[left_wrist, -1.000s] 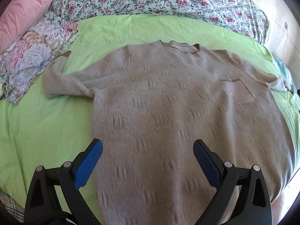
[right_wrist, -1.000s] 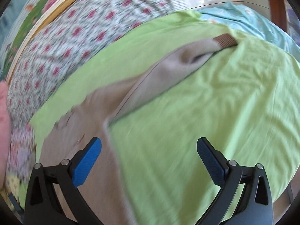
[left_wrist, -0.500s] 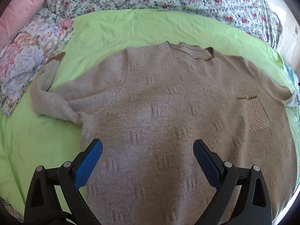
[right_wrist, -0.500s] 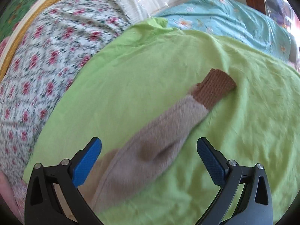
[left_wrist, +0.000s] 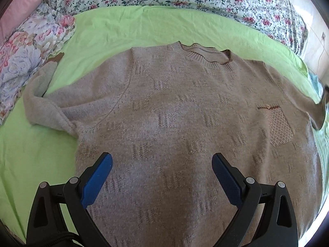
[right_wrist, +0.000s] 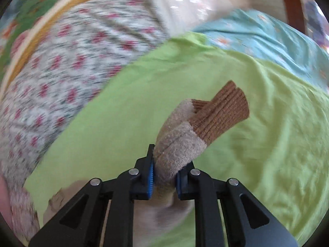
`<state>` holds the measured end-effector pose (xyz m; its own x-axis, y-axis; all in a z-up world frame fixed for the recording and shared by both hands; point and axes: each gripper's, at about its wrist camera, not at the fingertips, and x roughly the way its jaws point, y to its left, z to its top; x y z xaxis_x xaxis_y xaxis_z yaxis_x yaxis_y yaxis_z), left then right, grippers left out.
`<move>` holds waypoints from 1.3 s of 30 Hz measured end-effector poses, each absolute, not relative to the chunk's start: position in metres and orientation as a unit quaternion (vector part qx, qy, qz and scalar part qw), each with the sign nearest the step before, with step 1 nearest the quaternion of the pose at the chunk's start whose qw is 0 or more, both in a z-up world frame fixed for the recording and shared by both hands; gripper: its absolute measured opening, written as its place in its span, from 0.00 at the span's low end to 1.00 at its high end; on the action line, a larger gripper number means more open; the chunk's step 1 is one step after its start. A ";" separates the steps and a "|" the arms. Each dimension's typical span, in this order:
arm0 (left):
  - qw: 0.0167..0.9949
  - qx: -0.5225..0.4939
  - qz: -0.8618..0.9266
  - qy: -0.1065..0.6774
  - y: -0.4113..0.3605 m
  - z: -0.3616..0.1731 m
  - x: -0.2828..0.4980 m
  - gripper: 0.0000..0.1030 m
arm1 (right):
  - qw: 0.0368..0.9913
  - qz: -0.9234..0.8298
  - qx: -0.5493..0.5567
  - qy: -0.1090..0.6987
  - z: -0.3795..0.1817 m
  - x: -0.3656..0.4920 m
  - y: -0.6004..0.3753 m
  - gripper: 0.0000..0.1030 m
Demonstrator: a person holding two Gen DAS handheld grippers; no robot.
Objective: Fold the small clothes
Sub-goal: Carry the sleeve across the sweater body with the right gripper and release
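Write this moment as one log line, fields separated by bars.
left gripper open above sweater | right gripper shut on sleeve | cuff raised | green sheet

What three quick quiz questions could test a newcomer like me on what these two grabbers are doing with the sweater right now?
1. True or false: the left gripper is clamped on the sweater.
2. The right gripper pinches which part? A) the collar B) the sleeve near its brown cuff C) the chest pocket
3. Fill in: the sweater lies on a ____ sheet.

Key: 1 false, its jaws stand wide open above the knit; 2 B; 3 green.
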<state>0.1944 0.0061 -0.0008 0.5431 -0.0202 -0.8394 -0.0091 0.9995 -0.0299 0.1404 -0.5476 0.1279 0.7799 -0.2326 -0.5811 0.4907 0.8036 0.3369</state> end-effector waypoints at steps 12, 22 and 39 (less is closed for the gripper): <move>0.880 -0.079 0.002 0.468 0.051 0.007 0.171 0.95 | 0.913 0.136 0.141 0.358 0.092 0.232 -0.275 0.17; 0.867 -0.133 -0.005 0.480 0.089 0.001 0.167 0.95 | 0.845 0.238 0.099 0.468 0.011 0.269 -0.135 0.30; 0.810 -0.288 -0.057 0.508 0.087 -0.026 0.285 0.99 | 0.891 0.170 0.202 0.370 0.045 0.184 -0.259 0.72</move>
<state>0.2845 0.0873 -0.0257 0.4783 -0.3839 -0.7898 -0.2002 0.8280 -0.5237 0.1837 -0.2590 0.0447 0.6686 0.4533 -0.5895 -0.1540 0.8599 0.4866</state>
